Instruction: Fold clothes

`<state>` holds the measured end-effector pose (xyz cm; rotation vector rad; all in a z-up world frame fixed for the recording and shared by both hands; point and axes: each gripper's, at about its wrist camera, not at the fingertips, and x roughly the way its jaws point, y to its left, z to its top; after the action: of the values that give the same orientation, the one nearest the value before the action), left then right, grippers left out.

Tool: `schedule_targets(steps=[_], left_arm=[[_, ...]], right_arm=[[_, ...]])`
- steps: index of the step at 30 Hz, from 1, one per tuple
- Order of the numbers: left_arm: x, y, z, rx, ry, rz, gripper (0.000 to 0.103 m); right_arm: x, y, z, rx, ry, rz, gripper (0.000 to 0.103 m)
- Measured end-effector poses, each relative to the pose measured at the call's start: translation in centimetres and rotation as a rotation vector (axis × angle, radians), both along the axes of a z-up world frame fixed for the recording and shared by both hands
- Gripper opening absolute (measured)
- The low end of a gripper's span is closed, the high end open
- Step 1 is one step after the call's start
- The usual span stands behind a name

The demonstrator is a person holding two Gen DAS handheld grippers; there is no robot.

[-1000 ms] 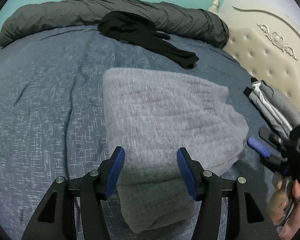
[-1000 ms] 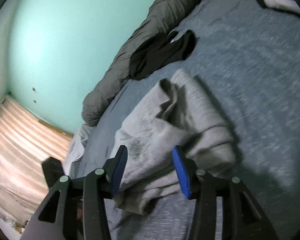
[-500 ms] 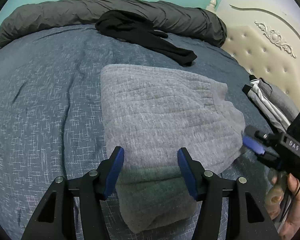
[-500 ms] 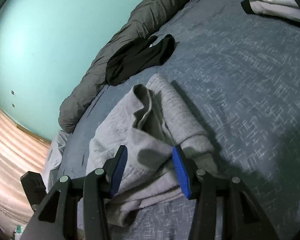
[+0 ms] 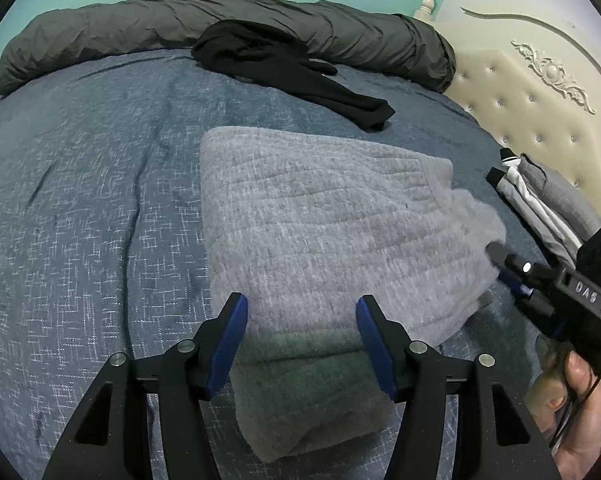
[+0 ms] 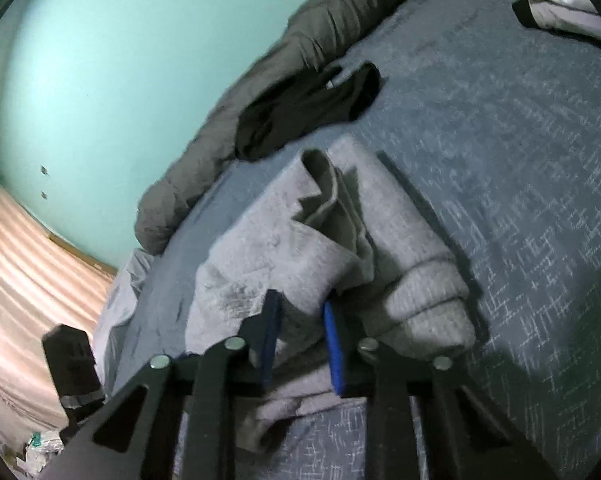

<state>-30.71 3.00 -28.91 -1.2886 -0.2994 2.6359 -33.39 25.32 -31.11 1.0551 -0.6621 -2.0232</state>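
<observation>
Left wrist: your left gripper (image 5: pixel 302 334) hangs over the grey garment's (image 5: pixel 324 216) near fold on the bed (image 5: pixel 84 200), jaws released. Right wrist: your right gripper (image 6: pixel 298 338) just closed, jaws clenched on that garment's edge, black garment (image 6: pixel 300 112) beyond it

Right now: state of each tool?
Left tool: open, holding nothing, over the grey garment.
Right tool: just closed on the grey garment's edge.

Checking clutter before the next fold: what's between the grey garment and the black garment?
Only bare blue bedspread separates the grey garment from the black garment; the left wrist view shows it best.
</observation>
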Motion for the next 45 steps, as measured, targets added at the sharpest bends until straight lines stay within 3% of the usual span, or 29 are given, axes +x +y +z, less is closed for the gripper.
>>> schedule_targets(steps=[5,9,13,15,18,23,25,29,30,33,40,45], left_arm=[[-0.6,1.4,-0.2,-0.030,-0.030,-0.042,0.065],[-1.1,1.8,-1.0,-0.032,-0.055,-0.054,0.065],[-1.1,2.6,-1.3,-0.066,-0.064,-0.071,0.065],[-1.0,2.3,-1.1,-0.048,-0.063,-0.068,0.065],[-0.4,1.9,-0.8,-0.032,-0.049,-0.055,0.066],[0.8,0.6,-0.7,0.022,-0.021,-0.021,0.066],[1.3,0.1,-0.8,0.049,-0.018,-0.012,0.066],[2.2,-0.4,-0.9,0.066,0.004,-0.019,0.066],[2.4,-0.5,-1.0,0.069,0.008,-0.022,0.066],[2.8,-0.9,-1.7,0.078,0.014,-0.036,0.066],[3.2,-2.1,-2.6,0.144,0.009,-0.044,0.067],[2.8,-2.5,-2.1,0.165,0.016,-0.037,0.067]], right_arm=[[0.1,1.2,2.0,-0.001,0.107,-0.052,0.011],[-1.1,1.3,-1.1,0.055,0.000,-0.078,0.011],[-1.7,1.3,-2.5,0.085,-0.042,-0.090,0.011],[-2.0,1.3,-2.6,0.077,-0.059,-0.079,0.012],[-2.3,2.6,-2.1,0.036,-0.071,-0.107,0.019],[-2.6,4.8,-0.1,0.010,-0.021,-0.157,0.021],[-2.9,4.8,0.1,0.002,-0.027,-0.141,0.029],[-2.9,4.1,0.2,-0.038,-0.027,-0.079,0.033],[-2.9,3.8,0.5,-0.033,-0.017,-0.060,0.038],[-2.8,3.1,1.5,0.004,0.029,-0.039,0.048],[-5.7,0.2,3.8,0.187,0.112,0.056,0.049],[-9.5,-3.9,3.4,0.288,0.069,0.174,0.051]])
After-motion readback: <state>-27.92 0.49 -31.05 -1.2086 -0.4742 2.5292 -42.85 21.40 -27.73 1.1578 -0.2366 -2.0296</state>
